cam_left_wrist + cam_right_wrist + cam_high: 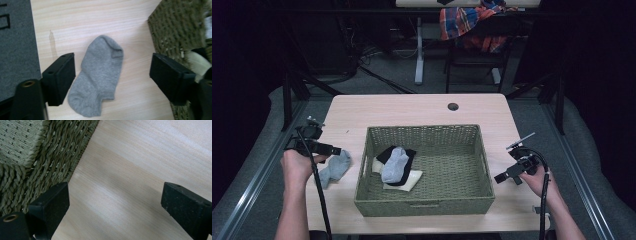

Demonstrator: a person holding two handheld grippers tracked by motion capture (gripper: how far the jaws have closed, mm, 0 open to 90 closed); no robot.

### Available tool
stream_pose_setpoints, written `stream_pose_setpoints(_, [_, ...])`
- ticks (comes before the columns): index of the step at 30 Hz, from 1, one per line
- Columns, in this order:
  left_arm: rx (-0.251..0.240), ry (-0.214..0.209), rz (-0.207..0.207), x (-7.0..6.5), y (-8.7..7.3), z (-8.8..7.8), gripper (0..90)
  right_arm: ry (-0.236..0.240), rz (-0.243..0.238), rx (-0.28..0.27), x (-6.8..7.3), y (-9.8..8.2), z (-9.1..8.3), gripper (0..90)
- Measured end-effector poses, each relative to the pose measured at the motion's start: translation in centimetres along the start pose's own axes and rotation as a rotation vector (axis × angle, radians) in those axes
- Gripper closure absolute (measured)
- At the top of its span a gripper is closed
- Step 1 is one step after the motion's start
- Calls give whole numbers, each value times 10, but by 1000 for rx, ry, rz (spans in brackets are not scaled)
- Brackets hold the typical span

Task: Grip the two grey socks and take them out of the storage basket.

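Directly below left gripper (112,77), jaws spread: grey sock (98,75).

The woven basket (424,202) is occupying the middle of the table (412,112), its raised walls blocking any low sideways passage across the centre. Bare tabletop is lying open behind the basket, broken only by a small round hole (453,106). On the left strip, a grey sock (98,75) is lying flat between the spread jaws of the left gripper (112,75), just beside the basket wall. On the right strip, the right gripper (115,202) is standing with jaws wide apart over bare wood, the basket corner close alongside. Socks are covering the basket's left floor; its right half is remaining free.
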State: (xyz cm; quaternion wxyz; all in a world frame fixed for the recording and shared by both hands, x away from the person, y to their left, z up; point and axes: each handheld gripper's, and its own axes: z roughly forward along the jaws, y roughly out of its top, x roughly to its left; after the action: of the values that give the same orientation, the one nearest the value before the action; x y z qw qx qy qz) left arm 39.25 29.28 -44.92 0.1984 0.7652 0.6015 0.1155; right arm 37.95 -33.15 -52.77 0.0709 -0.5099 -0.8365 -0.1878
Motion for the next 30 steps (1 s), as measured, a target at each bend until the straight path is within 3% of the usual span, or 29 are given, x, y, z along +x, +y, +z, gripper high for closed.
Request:
stream_pose_setpoints(9, [-40,0,83,-25,10,-18,54,-2,4,-4,0,0,0,81])
stream_pose_setpoints(11, [-47,0,107,-33,12,-21,38,1,21,-29,1,-1,1,80])
stream_pose_setpoints(13, [-49,0,133,-42,14,-24,12,-2,0,-1,0,0,-1,81])
stream_pose_setpoints(18, [-52,-12,180,-57,18,-24,2,-2,2,-6,0,-1,-1,80])
stream_pose_setpoints(19, [-52,-16,190,-60,19,-24,2,-4,26,-30,2,-1,1,80])
stream_pose_setpoints(30, [-86,-31,290,-97,28,-23,0,-2,8,-8,1,-1,-1,80])
